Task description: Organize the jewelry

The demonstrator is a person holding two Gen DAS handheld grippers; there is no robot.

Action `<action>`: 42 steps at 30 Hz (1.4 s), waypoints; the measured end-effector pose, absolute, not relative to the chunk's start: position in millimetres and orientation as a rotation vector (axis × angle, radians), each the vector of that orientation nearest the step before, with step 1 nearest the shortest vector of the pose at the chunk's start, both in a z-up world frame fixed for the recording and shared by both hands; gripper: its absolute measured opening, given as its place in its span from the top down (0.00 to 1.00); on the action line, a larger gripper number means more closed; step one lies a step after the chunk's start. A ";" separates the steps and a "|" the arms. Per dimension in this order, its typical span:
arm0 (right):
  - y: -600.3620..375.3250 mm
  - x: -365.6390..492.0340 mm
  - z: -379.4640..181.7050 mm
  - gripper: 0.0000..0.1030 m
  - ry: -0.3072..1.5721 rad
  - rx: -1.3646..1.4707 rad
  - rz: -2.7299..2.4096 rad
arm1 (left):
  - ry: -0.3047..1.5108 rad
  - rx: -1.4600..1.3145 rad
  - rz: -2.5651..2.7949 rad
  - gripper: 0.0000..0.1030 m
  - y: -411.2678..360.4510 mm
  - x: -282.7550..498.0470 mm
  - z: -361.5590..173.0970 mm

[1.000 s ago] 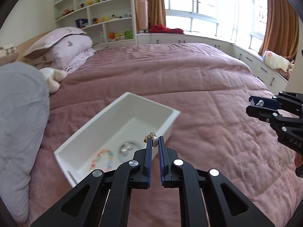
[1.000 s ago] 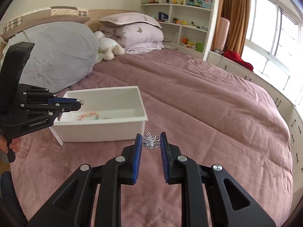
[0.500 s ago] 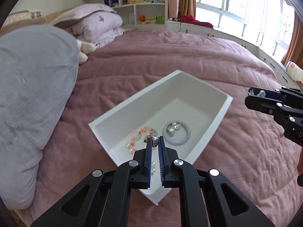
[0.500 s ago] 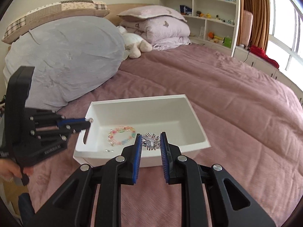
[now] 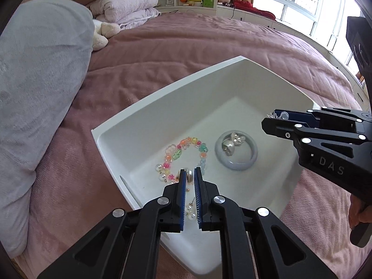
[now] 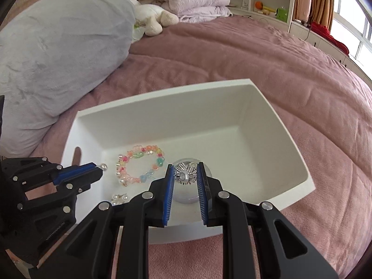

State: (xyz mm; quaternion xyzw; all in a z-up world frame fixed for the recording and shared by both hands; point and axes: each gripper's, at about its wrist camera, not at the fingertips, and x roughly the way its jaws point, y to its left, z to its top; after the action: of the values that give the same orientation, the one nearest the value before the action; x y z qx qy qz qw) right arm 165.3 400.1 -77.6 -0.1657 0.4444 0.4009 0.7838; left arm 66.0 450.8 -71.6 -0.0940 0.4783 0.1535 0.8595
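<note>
Fuzzy mauve bedspread (image 6: 255,53) bears smooth white rectangular tray (image 6: 288,139) holding beaded bracelet (image 6: 139,165)

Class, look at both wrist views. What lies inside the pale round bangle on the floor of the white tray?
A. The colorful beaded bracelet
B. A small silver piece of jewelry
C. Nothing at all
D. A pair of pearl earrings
B: in the left wrist view a small silver piece sits within the ring of the pale bangle in the white tray, while the beaded bracelet lies beside it, apart.
</note>
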 end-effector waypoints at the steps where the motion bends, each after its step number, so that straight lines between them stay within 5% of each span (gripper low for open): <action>1: 400.4 167.8 -82.1 0.80 0.970 -0.354 0.851 | 1.005 -0.195 0.323 0.88 451.3 67.2 -73.6; 6: 396.0 183.8 -85.9 0.78 0.963 -0.282 0.778 | 0.958 -0.204 0.326 0.83 448.0 69.9 -75.0; 8: 392.7 188.0 -84.8 0.78 0.977 -0.259 0.781 | 0.943 -0.202 0.336 0.55 446.4 69.8 -73.7; 10: 392.0 188.6 -82.2 0.75 0.977 -0.268 0.783 | 0.901 -0.183 0.344 0.51 442.4 66.5 -67.4; 13: 384.0 185.2 -70.5 0.53 0.945 -0.264 0.795 | 0.844 -0.179 0.365 0.36 437.6 56.9 -54.6; 15: 375.6 181.8 -59.7 0.29 0.914 -0.234 0.797 | 0.808 -0.203 0.374 0.28 436.8 48.8 -45.0; 20: 351.2 161.2 -29.7 0.18 0.800 -0.231 0.814 | 0.721 -0.184 0.433 0.11 425.5 27.0 -20.4; 42: 323.6 113.3 -19.1 0.07 0.774 -0.374 0.805 | 0.792 -0.100 0.472 0.06 374.8 7.0 -5.5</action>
State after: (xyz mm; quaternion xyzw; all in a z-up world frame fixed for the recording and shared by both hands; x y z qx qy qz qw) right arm 113.3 323.6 -19.1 -0.1765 0.3650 0.3796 0.8316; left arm 7.0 374.8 -5.5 -0.0483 0.3819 0.2274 0.8945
